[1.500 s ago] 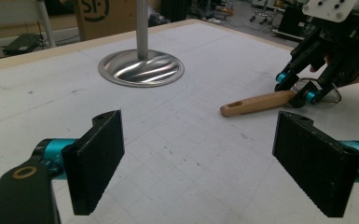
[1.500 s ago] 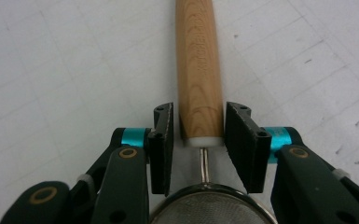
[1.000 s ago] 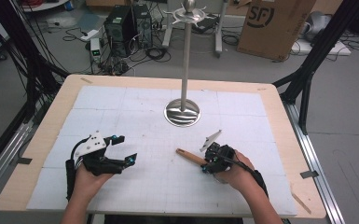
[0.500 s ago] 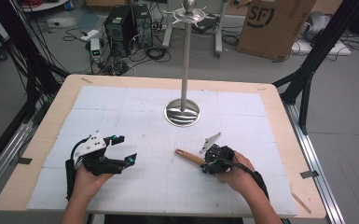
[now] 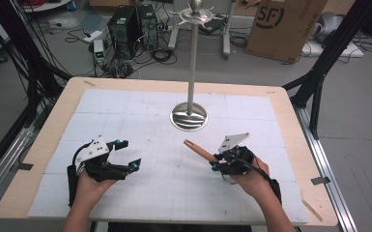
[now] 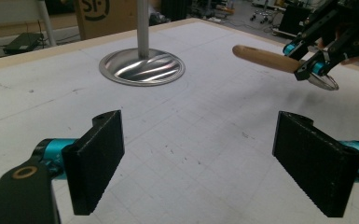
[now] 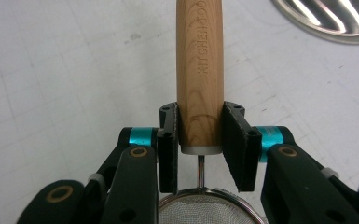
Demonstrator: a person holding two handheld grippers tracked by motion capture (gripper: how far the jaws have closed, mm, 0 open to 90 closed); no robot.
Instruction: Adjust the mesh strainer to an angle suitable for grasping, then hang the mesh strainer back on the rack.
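Observation:
A small mesh strainer with a wooden handle (image 7: 199,70) is clamped in my right gripper (image 7: 199,135), which is shut on the handle's lower end. The mesh bowl (image 7: 210,210) sits just behind the jaws. In the high view the handle (image 5: 198,149) sticks out to the left and away from the right gripper (image 5: 216,162), near the table's front right. My left gripper (image 5: 130,153) is at the front left, open and holding nothing. From the left gripper (image 6: 214,163), the handle (image 6: 265,58) hangs above the mat at the upper right.
A steel stand with a round base (image 5: 189,117) and a tall pole (image 5: 193,58) rises at the table's middle rear; its base (image 6: 142,67) lies ahead of the left jaws. A white gridded mat (image 5: 174,193) covers the wooden table.
My right gripper, with the strainer in it, has shifted slightly away from the front edge and to the right. The left gripper has stayed where it was.

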